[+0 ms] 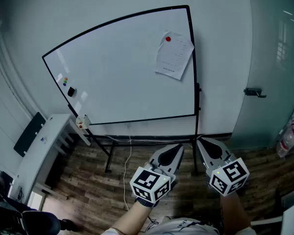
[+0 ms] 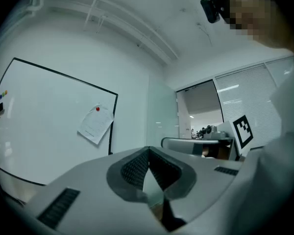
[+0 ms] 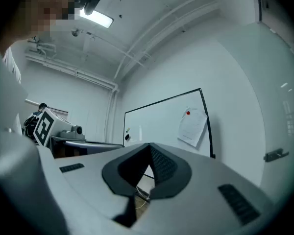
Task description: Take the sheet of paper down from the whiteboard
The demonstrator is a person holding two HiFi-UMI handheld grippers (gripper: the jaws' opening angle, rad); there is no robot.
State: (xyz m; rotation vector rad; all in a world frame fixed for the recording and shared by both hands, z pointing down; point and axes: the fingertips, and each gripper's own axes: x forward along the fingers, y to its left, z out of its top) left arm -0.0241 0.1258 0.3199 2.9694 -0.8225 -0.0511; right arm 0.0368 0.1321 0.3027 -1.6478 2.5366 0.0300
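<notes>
Cool, even indoor light fills the room, with a bright ceiling strip light (image 3: pixel 99 18) glowing high above and left of the right tool (image 3: pixel 149 148). Faint sheen streaks the black-framed white whiteboard (image 1: pixel 122 72) ahead of both tools, its straight frame bowed by wide-angle distortion. The dark wood-plank floor (image 1: pixel 88 185) below them is dim. Both gripper views fall to black at the corners, and the grey bodies of the left tool (image 2: pixel 148 151) and its partner are soft nearest the lens.

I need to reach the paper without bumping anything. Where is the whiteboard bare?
Bare: the wide middle of the whiteboard, between the sheet of paper at its upper right and the small magnets and black object near its left edge. Crowded: that left edge only.
</notes>
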